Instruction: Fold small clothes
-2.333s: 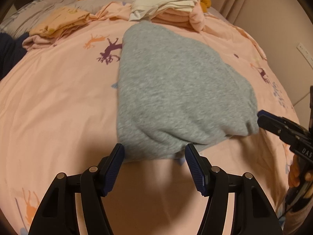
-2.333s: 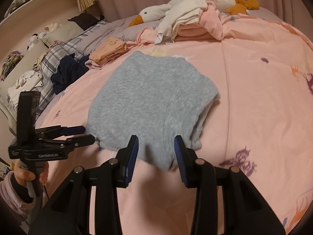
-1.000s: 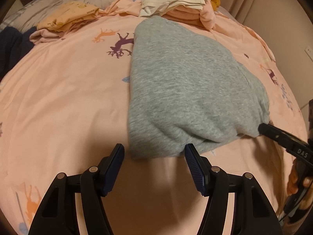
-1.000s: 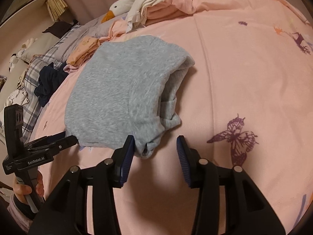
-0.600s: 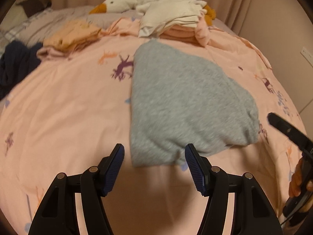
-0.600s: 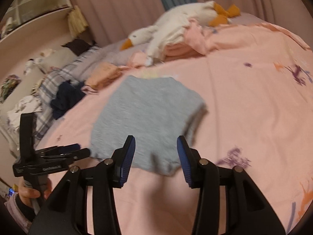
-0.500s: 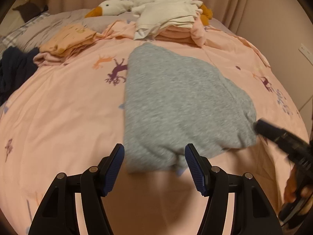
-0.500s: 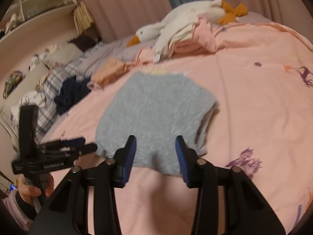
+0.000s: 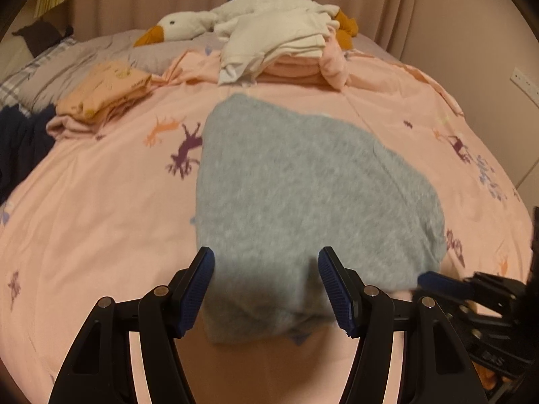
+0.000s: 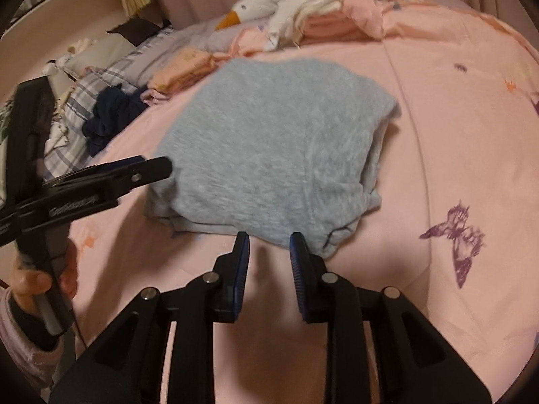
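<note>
The folded grey knit garment (image 9: 303, 202) lies on the pink printed bedspread (image 9: 84, 208); left gripper (image 9: 266, 289) and right gripper (image 10: 269, 262), fingers spread, grasp nothing at its near edge.

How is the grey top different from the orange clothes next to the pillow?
The grey top is plain; the orange clothes have a small pattern. The grey top looks bigger and lies mid-bed, right at the open left gripper and right gripper; the orange clothes sit farther back. Both are folded on the pink bed cover.
</note>
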`<action>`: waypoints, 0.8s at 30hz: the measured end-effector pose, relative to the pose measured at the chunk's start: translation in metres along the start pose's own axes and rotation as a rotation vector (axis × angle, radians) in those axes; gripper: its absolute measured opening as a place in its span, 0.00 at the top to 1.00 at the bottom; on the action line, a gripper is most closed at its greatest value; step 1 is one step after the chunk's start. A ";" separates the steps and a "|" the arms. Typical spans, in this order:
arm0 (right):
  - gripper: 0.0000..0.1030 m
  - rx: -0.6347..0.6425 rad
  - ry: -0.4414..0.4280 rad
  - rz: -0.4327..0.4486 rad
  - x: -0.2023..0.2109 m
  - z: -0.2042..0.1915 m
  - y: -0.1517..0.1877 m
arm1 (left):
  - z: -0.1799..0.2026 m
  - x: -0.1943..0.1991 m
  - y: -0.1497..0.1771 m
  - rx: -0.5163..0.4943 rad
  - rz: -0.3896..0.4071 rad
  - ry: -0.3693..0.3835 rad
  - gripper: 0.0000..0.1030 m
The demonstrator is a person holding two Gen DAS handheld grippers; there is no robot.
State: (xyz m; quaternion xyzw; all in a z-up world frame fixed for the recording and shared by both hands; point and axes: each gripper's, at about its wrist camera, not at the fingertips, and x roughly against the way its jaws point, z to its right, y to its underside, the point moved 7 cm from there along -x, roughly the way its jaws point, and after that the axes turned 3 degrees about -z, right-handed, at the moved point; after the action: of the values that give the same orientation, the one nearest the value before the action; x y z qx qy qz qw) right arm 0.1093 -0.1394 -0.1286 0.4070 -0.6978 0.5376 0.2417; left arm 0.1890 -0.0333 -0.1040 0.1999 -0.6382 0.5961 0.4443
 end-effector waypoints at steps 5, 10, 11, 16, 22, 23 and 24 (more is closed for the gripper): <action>0.75 0.007 0.001 0.057 0.006 -0.001 -0.013 | -0.002 -0.022 -0.004 -0.007 -0.049 -0.042 0.38; 0.77 -0.029 0.016 -0.011 -0.014 0.009 -0.006 | -0.001 -0.013 0.001 -0.017 -0.042 -0.049 0.38; 0.77 -0.020 0.020 -0.009 -0.012 0.006 -0.005 | -0.001 -0.008 0.002 -0.014 -0.038 -0.044 0.38; 0.74 0.002 0.027 0.016 0.007 -0.002 -0.001 | 0.000 0.018 0.005 -0.029 0.004 -0.072 0.38; 0.58 0.004 0.036 0.053 0.034 -0.007 0.001 | 0.004 0.051 0.009 -0.036 0.040 -0.094 0.38; 0.57 0.005 0.043 0.057 0.037 -0.008 0.002 | 0.004 0.054 0.009 -0.033 0.042 -0.098 0.38; 0.56 0.006 0.051 0.064 0.041 -0.009 0.002 | 0.004 0.058 0.010 -0.028 0.045 -0.102 0.38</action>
State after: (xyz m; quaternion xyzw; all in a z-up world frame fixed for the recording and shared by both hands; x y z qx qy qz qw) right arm 0.0837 -0.1433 -0.0949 0.3714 -0.7024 0.5574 0.2409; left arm 0.1495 -0.0187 -0.0622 0.2095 -0.6727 0.5859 0.4004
